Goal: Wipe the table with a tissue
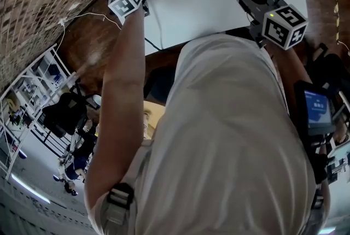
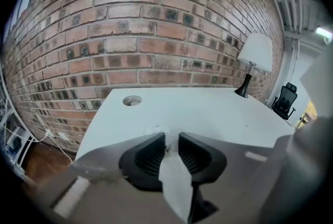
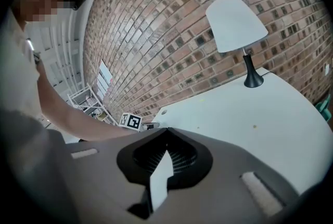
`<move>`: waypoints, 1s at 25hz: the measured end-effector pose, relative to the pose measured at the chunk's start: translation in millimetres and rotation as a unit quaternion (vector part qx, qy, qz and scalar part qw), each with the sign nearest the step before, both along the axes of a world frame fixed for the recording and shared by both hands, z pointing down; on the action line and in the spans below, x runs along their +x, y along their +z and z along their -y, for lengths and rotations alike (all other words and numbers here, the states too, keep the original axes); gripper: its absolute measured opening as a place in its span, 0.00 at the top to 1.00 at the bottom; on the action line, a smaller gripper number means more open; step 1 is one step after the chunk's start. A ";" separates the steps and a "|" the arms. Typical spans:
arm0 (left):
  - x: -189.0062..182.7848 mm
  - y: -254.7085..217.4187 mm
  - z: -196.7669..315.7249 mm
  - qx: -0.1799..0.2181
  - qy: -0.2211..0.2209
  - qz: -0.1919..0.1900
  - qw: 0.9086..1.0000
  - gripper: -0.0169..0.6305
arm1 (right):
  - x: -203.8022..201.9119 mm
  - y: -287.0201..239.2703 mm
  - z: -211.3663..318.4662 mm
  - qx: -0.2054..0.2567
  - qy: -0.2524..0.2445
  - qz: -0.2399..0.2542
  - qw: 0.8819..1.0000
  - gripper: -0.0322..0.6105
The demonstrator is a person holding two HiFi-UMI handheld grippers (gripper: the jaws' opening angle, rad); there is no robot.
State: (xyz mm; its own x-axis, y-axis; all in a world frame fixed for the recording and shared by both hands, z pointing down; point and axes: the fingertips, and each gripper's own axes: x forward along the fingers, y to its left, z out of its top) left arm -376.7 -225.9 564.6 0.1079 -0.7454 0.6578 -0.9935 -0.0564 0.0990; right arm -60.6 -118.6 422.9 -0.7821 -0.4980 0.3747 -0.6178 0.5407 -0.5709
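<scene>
Left gripper view: left gripper (image 2: 171,138) jaws pinch the tissue (image 2: 175,181) near the table (image 2: 218,111) left edge. Wiping seems underway, most of the tabletop likely left. Right gripper (image 3: 167,132) jaws together, empty.

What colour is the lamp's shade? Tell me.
The lamp shade is white, clearest in the right gripper view.

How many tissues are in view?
1. The tissue is pinched between the left gripper fingers, over the white table. The right gripper holds none. Others may be hidden behind the person.
</scene>
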 end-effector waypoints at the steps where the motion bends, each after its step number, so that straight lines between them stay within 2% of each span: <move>1: -1.2 1.6 3.1 -0.002 -0.003 0.004 1.000 0.83 | 4.3 0.5 0.2 -0.001 0.005 -0.002 1.000 0.94; 6: -2.4 8.7 11.4 -0.017 -0.016 0.042 0.999 0.83 | 20.5 -0.7 -0.7 0.004 0.018 -0.019 1.000 0.94; 10: 5.7 11.2 12.6 -0.014 -0.026 0.059 0.998 0.83 | 23.5 2.6 -2.2 0.002 0.024 -0.020 1.000 0.94; 20: 47.0 12.5 -0.8 -0.013 0.001 0.057 0.998 0.84 | 20.5 0.7 4.3 0.005 0.020 -0.017 1.000 0.94; 25: 67.3 24.3 -15.0 -0.018 0.024 0.037 0.999 0.85 | 15.4 -0.4 2.3 0.008 0.016 -0.017 1.000 0.94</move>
